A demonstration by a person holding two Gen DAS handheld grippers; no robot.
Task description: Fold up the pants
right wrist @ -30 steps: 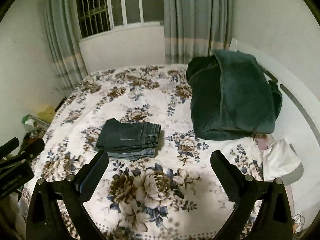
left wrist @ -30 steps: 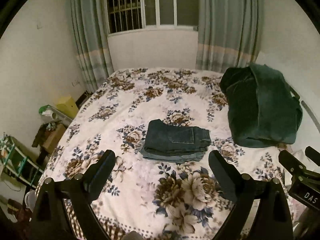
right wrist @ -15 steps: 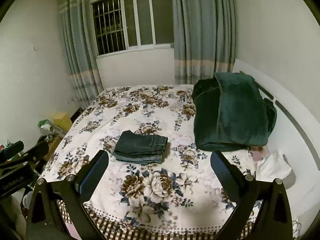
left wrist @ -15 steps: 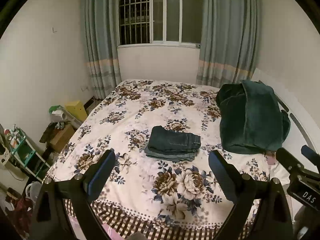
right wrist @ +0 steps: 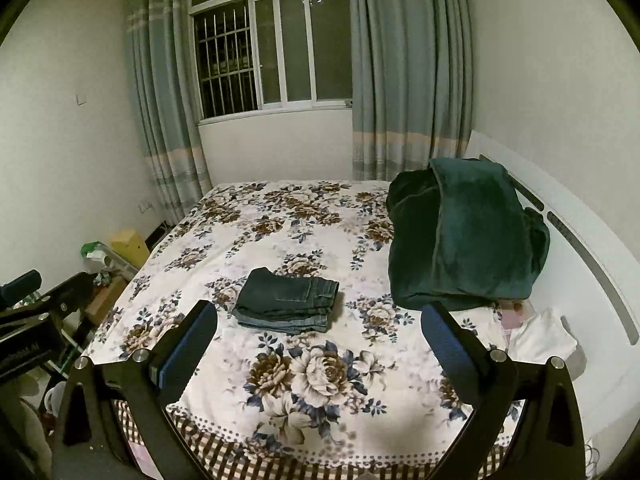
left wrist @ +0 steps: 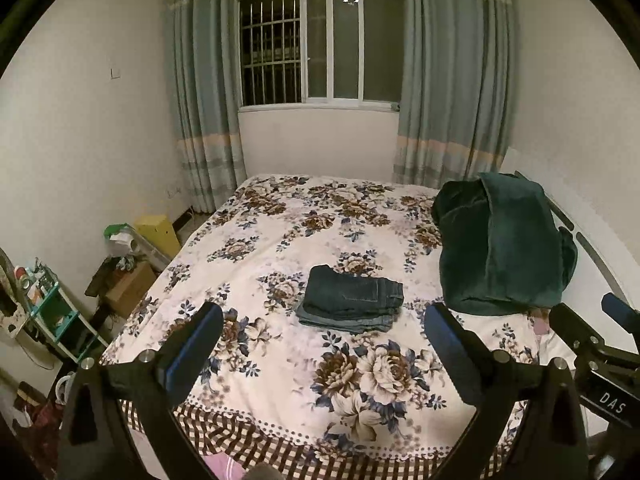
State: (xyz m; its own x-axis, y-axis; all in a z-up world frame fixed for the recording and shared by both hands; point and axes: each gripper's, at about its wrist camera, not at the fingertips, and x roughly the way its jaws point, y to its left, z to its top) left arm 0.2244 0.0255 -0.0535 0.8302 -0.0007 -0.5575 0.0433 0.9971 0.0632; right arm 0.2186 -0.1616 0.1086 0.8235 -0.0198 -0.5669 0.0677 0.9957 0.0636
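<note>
Dark blue jeans (left wrist: 352, 300) lie folded into a compact stack in the middle of the floral bed (left wrist: 280, 248); they also show in the right wrist view (right wrist: 287, 301). My left gripper (left wrist: 323, 330) is open and empty, held back from the bed's near edge, well short of the jeans. My right gripper (right wrist: 319, 326) is open and empty too, at a similar distance. The right gripper's body shows at the right edge of the left wrist view (left wrist: 600, 344), and the left gripper's body at the left edge of the right wrist view (right wrist: 36, 312).
A folded dark green blanket (left wrist: 504, 244) lies on the bed's right side by the white headboard (right wrist: 580, 240). A white cloth (right wrist: 540, 336) lies near it. Boxes and a small shelf (left wrist: 52, 316) stand on the floor left of the bed. Curtains and a window are behind.
Both grippers have pulled back and up from the bed, so the folded jeans look smaller and farther away. The jeans have not moved. Both jaws stay open.
</note>
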